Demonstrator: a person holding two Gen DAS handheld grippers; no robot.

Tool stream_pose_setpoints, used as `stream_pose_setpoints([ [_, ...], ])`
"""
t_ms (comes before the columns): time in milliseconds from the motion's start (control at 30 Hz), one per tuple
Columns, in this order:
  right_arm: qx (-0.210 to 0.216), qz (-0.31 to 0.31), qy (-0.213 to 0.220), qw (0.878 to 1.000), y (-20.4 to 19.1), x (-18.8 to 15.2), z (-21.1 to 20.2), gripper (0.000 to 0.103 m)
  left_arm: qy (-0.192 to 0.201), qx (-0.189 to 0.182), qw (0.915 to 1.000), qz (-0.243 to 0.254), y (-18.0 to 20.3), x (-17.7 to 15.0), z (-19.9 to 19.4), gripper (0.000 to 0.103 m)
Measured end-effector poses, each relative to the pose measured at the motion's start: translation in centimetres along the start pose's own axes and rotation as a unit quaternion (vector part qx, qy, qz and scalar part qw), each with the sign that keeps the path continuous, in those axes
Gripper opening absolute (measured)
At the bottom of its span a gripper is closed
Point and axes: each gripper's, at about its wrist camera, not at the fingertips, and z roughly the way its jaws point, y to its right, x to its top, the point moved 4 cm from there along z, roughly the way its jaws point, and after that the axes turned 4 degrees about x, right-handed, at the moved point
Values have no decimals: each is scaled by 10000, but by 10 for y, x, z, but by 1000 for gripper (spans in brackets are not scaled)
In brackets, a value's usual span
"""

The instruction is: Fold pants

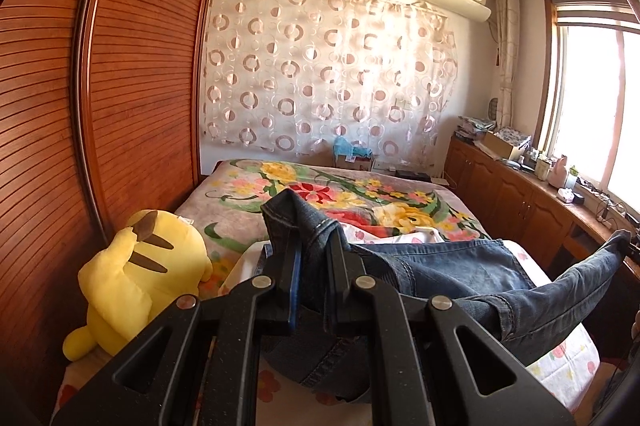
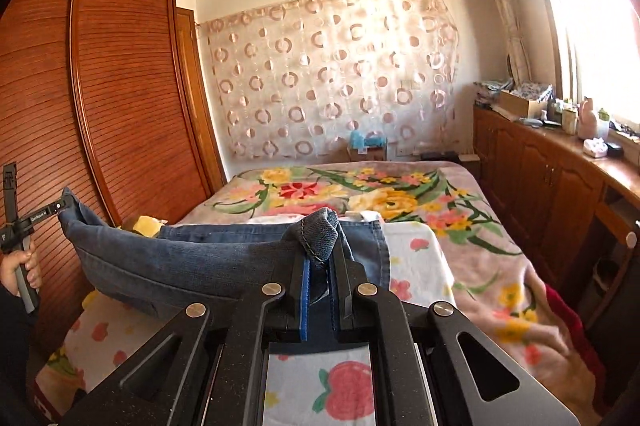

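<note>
Blue denim pants point(image 1: 452, 266) hang stretched between my two grippers above the bed. My left gripper point(image 1: 310, 246) is shut on one end of the jeans, with a bunch of denim sticking up between its fingers. My right gripper point(image 2: 320, 258) is shut on the other end, also with a tuft of denim above its fingers. In the right wrist view the jeans point(image 2: 192, 254) run left to the left gripper point(image 2: 60, 205), held by a hand. In the left wrist view the far end of the jeans rises to the right gripper point(image 1: 626, 240) at the frame edge.
The bed has a floral blanket point(image 2: 400, 201) and a white strawberry-print sheet point(image 2: 412, 266) under the jeans. A yellow plush toy point(image 1: 140, 274) lies at the left by the slatted wooden wardrobe point(image 1: 120, 85). Wooden cabinets point(image 2: 560, 185) with clutter run along the window on the right.
</note>
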Motion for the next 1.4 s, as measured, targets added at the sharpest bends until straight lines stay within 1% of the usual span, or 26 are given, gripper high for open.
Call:
stream_pose_setpoints([
  [100, -48, -111, -100, 9999, -2, -1, 13, 7, -77, 44, 10000, 37, 0, -2, 13, 12],
  [233, -119, -162, -369, 9991, 6, -1, 46, 7, -310, 112, 9994, 88, 0, -13, 40, 12],
  [333, -170, -156, -533, 9983, 11, -1, 65, 7, -399, 170, 9990, 109, 0, -16, 53, 12],
  [467, -182, -153, -503, 9985, 4, 17, 73, 7, -455, 190, 9988, 64, -3, -11, 69, 12],
  [567, -171, -233, -432, 9986, 1, 35, 78, 7, -423, 219, 9988, 64, -3, 1, 82, 12],
  [700, -264, -386, -452, 9979, 0, 45, 101, 7, -449, 230, 9987, 64, -2, 13, 106, 12],
  [867, -400, -425, -636, 9963, 3, 55, 143, 7, -578, 225, 9980, 125, 0, 18, 141, 12],
  [1000, -547, -524, -735, 9944, 1, 63, 169, 7, -716, 178, 9972, 88, -2, 17, 162, 12],
  [1300, -760, -543, -1253, 9877, -5, 62, 218, 7, -1103, 239, 9930, 337, 4, 4, 199, 12],
  [1333, -764, -536, -1276, 9874, -5, 64, 221, 7, -1134, 258, 9926, 353, 4, 4, 202, 15],
  [1400, -782, -525, -1325, 9867, -7, 68, 228, 7, -1205, 315, 9915, 363, 2, 0, 204, 26],
])
